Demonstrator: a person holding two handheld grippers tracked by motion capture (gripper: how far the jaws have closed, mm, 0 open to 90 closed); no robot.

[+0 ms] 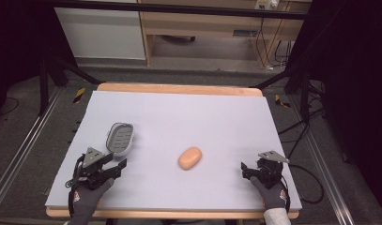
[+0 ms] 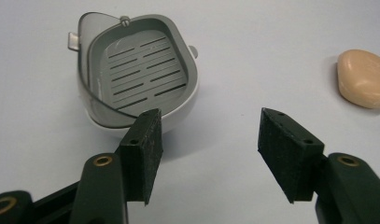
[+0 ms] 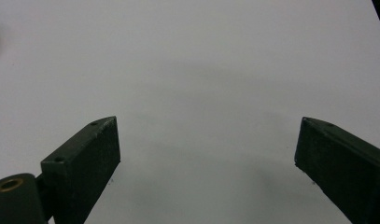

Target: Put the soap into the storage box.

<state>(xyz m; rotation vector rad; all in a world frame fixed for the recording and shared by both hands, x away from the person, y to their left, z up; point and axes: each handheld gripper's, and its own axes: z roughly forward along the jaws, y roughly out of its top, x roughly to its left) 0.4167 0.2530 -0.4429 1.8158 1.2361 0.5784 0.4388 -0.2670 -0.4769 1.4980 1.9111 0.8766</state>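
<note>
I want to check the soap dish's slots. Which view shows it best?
The left gripper view: the soap dish sits close, slotted tray plainly visible. The high view shows it small, slots faint.

one soap (image 1: 189, 158) on the mat, just right of centre in the lower half of the high view, peach and rounded. one soap dish (image 1: 120, 138), grey, lower left of that frame, and in the left gripper view it sits upper left with the soap at the far right edge. inside the dish, one slotted tray, two columns of slits. two grippers down at the bottom: left gripper (image 1: 118, 167) in the lower left corner, right gripper (image 1: 245, 169) in the lower right. two black jaws on each, so four jaws, all standing wide apart. two gloved hands behind them. one lilac mat (image 1: 188, 112), one table.
</note>
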